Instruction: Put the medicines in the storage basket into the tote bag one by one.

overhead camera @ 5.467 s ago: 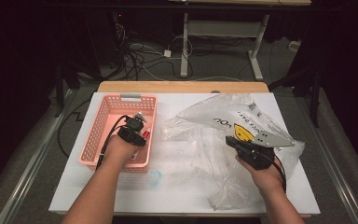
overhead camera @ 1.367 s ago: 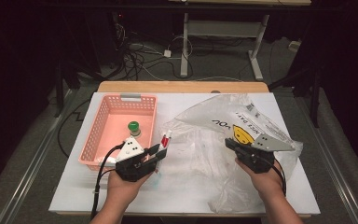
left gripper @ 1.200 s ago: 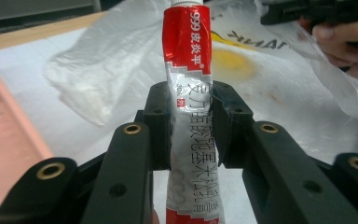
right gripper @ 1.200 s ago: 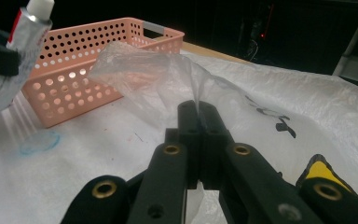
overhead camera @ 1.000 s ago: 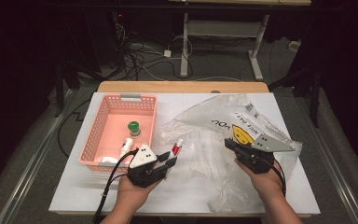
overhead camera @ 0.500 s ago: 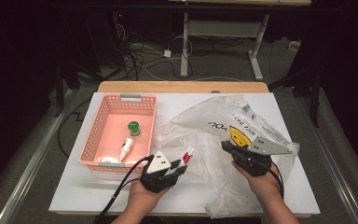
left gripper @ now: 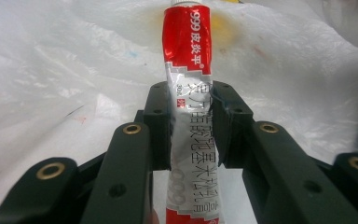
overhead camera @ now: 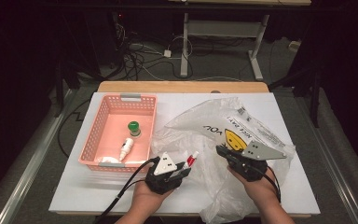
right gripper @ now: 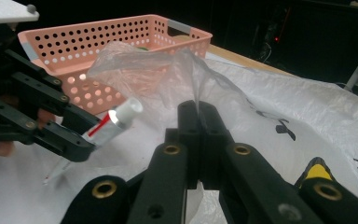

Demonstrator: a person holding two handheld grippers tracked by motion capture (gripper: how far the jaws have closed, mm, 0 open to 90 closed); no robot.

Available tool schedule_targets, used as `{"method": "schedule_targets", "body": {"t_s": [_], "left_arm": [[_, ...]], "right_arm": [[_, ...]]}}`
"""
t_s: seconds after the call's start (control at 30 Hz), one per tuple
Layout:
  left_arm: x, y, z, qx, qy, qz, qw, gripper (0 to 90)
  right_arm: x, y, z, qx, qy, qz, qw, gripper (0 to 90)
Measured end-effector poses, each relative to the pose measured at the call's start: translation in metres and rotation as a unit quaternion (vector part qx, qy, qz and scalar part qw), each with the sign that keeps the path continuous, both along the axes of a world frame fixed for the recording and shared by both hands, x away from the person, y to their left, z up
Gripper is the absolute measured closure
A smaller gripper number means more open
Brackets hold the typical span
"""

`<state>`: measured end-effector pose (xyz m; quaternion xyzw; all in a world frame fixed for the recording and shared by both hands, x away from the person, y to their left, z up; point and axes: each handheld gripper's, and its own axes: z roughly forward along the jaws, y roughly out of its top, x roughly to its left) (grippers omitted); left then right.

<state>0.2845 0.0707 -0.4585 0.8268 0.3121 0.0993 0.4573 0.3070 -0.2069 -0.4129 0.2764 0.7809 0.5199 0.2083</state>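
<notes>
My left gripper (overhead camera: 186,166) is shut on a red and silver tube (overhead camera: 192,160) with a white cap, near the table's front. In the left gripper view both pads clamp the tube (left gripper: 186,56) at mid-length, its cap end pointing at the clear plastic bag (left gripper: 74,70). My right gripper (overhead camera: 222,152) is shut on a fold of that bag (overhead camera: 242,126), which bears a yellow smiley print. In the right gripper view the jaws (right gripper: 198,109) pinch the film and lift it, and the tube (right gripper: 119,116) hangs just left of the raised fold (right gripper: 158,74).
A pink perforated basket (overhead camera: 121,98) stands at the left, holding a green-capped bottle (overhead camera: 133,128) and a small white bottle (overhead camera: 127,148). The white table (overhead camera: 74,186) has bare room at the front left. Cables lie on the floor beyond the far edge.
My left gripper has carried the tube rightward and lower, from beside the basket to the bag's lifted edge. The right gripper has kept its hold on the bag and hardly moved.
</notes>
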Motion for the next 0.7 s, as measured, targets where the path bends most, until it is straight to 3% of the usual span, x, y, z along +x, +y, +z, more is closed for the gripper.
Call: {"method": "schedule_targets", "body": {"t_s": [0.3, 0.7], "left_arm": [[0.013, -0.013, -0.001, 0.021, -0.010, 0.006, 0.9997, 68.6], [0.034, -0.038, 0.009, 0.026, -0.032, 0.018, 0.9990, 68.5]], "right_arm": [[0.000, 0.005, 0.003, 0.006, -0.002, 0.005, 1.0000, 90.0], [0.002, 0.003, 0.005, 0.015, -0.004, -0.001, 0.9999, 90.0]]}}
